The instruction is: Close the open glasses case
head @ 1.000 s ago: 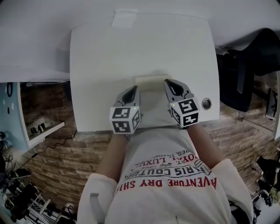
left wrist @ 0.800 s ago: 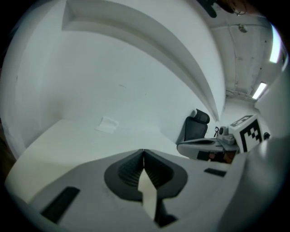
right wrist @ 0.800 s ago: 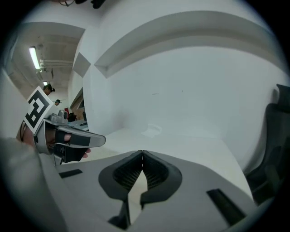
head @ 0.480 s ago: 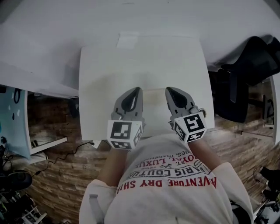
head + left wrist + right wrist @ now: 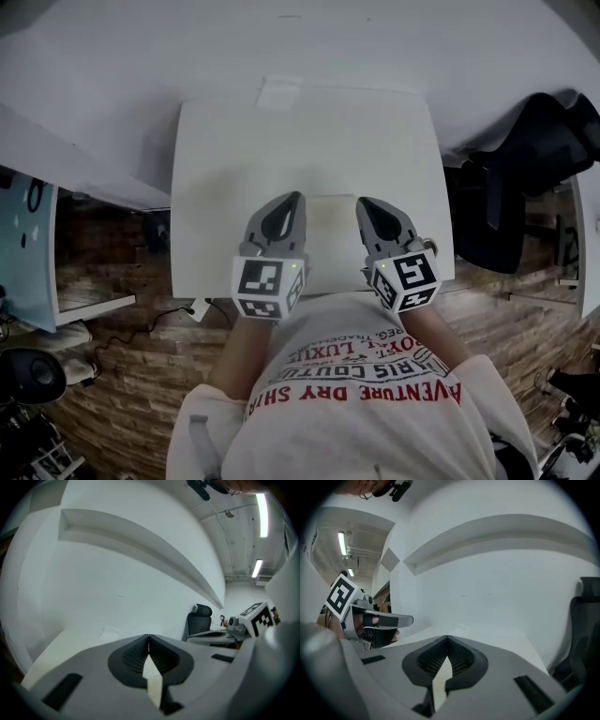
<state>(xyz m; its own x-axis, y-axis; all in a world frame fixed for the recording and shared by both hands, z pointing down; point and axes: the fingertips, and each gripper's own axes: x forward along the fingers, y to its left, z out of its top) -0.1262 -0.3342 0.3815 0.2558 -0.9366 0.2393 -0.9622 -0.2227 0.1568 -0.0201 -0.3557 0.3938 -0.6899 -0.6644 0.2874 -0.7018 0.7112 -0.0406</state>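
Note:
A pale cream glasses case (image 5: 330, 214) lies on the white table (image 5: 225, 169), near its front edge. It shows faintly, and I cannot tell whether its lid is up. My left gripper (image 5: 293, 199) rests just left of the case and my right gripper (image 5: 363, 203) just right of it, both pointing away from the person. Neither holds anything. In the left gripper view the left gripper (image 5: 148, 637) has its jaws meeting at the tips. The right gripper (image 5: 446, 638) looks the same in its own view. The case does not show in either gripper view.
A white slip of paper (image 5: 278, 91) lies at the table's far edge against the white wall. A black office chair (image 5: 534, 141) stands right of the table. A long white shelf (image 5: 140, 545) runs along the wall above. The floor is brick-patterned.
Both grippers have moved forward from behind the case to stand on either side of it. The head view has shifted, so the table sits lower and smaller in the frame.

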